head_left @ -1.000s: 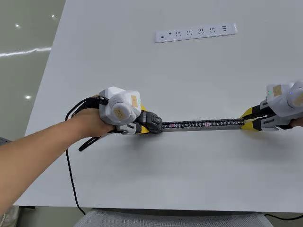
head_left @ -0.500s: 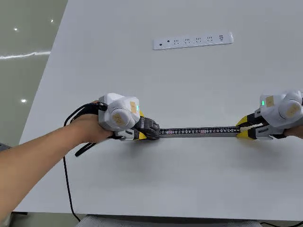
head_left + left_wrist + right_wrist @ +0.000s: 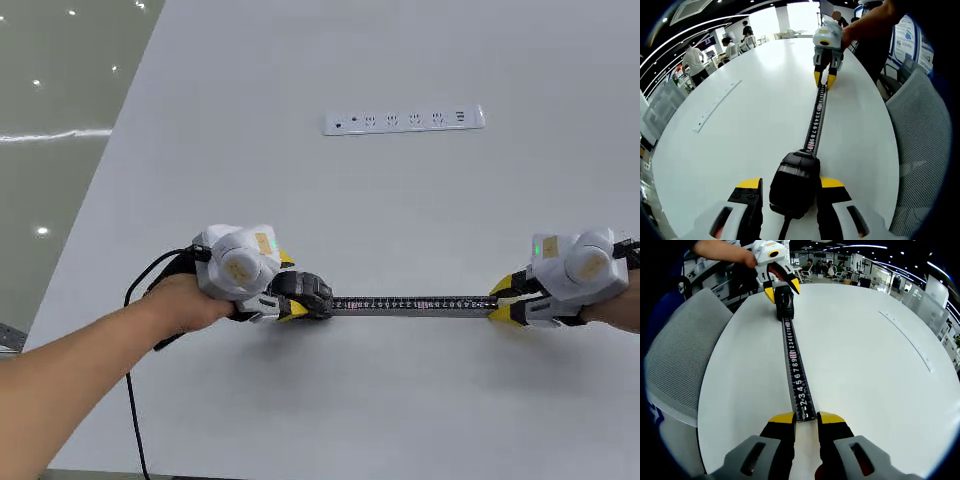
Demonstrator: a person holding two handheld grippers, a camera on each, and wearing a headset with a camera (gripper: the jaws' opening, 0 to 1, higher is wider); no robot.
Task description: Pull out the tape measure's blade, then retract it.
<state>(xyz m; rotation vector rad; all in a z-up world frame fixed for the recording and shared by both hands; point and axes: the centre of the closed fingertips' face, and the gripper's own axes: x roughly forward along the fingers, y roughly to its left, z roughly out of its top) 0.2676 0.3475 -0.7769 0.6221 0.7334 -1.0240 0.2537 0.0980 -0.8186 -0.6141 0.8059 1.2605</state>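
Tape measure drawn out across the near part of the white bench (image 3: 400,200). The left tongs (image 3: 290,287) are pressed against the black tape measure case (image 3: 308,294), which sits on the bench between their yellow tips. The right tongs (image 3: 500,300) pinch the free end of the blade (image 3: 415,304); in the right gripper view the lowest numerals lie just ahead of the tips. The blade runs flat and straight along the bench between the two tongs, which are well apart. A white power strip (image 3: 403,120) lies farther back, well clear of the work. The pull-out step appears complete or nearly so; retraction of the blade into the case is judged to remain.
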